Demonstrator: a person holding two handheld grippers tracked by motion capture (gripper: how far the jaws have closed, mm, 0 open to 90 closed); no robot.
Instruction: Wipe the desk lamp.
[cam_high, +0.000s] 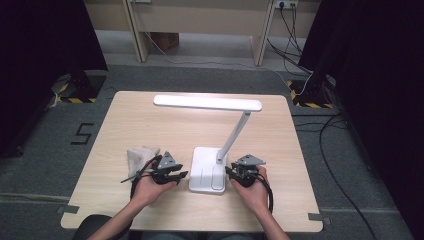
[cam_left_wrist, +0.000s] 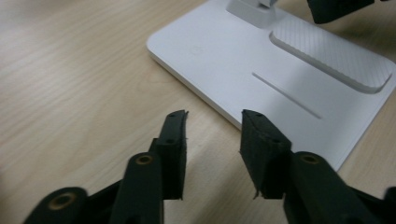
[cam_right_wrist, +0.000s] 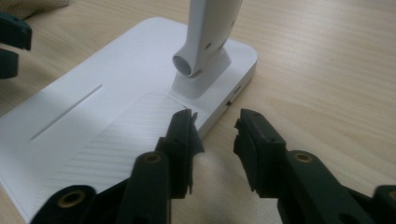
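Two hand-held black two-jaw grippers flank the flat white plastic base of a white folding desk lamp, which stands near the front edge of the pale wood-grain table, just ahead of the person. The left gripper sits just beside the base's left edge, the right gripper just beside its right edge, so the lamp lies squarely between the hands; that mirrored stance suits steadying or shifting the base from both sides, in my judgement.

Both grippers stand open with nothing between the pads. In the left gripper view the left gripper aims at the base's near corner, its tips apart from the plastic. In the right gripper view the right gripper points past the base's edge by the hinge block, one tip overlapping the ribbed panel in the picture (whether it touches, I cannot tell).

The base is a smooth, rounded-corner slab with a thin groove and a finely ribbed inset panel. From its back corner a slim white arm leans up to a long, flat light bar lying level over the table. The jaw pads look matte, rubbery and slightly ragged at the edges. A crumpled beige cloth lies soft and limp beside the left hand, apart from the lamp.
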